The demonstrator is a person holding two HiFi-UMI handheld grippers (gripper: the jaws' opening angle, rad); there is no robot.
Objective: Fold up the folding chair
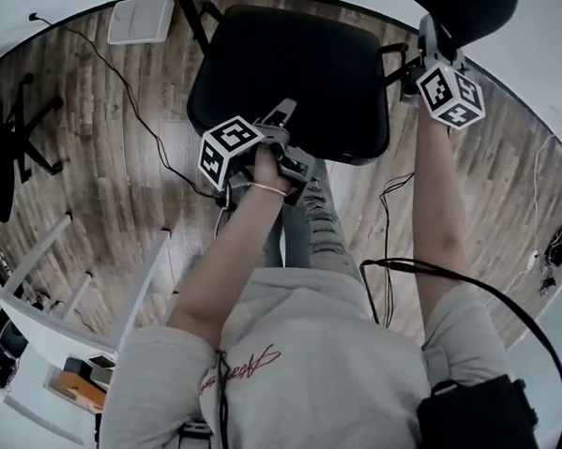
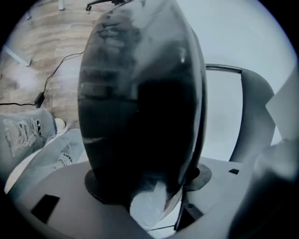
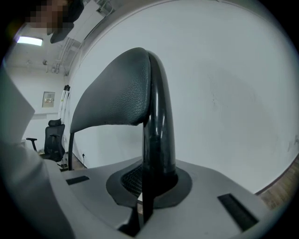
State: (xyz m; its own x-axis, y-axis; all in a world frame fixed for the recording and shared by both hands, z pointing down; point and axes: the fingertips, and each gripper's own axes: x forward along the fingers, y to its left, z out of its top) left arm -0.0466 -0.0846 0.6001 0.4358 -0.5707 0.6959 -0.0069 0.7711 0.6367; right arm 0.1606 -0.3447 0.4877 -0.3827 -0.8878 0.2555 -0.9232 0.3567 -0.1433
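The folding chair's black seat (image 1: 292,77) is tipped up in front of me, its black backrest (image 1: 467,3) at the top right. My left gripper (image 1: 290,124) is shut on the seat's near edge. In the left gripper view the seat (image 2: 140,93) stands edge-on and fills the gap between the jaws of my left gripper (image 2: 147,186). My right gripper (image 1: 414,66) is shut on the chair's black frame tube beside the backrest. In the right gripper view that tube (image 3: 159,130) rises from my right gripper (image 3: 149,182), with the backrest pad (image 3: 117,93) to its left.
Black cables (image 1: 134,104) trail over the wooden floor. A white rack (image 1: 69,305) stands at the left, and an office chair's base (image 1: 13,139) lies beyond it. A white wall (image 3: 224,93) is close behind the chair. My jeans leg (image 1: 323,221) is under the seat.
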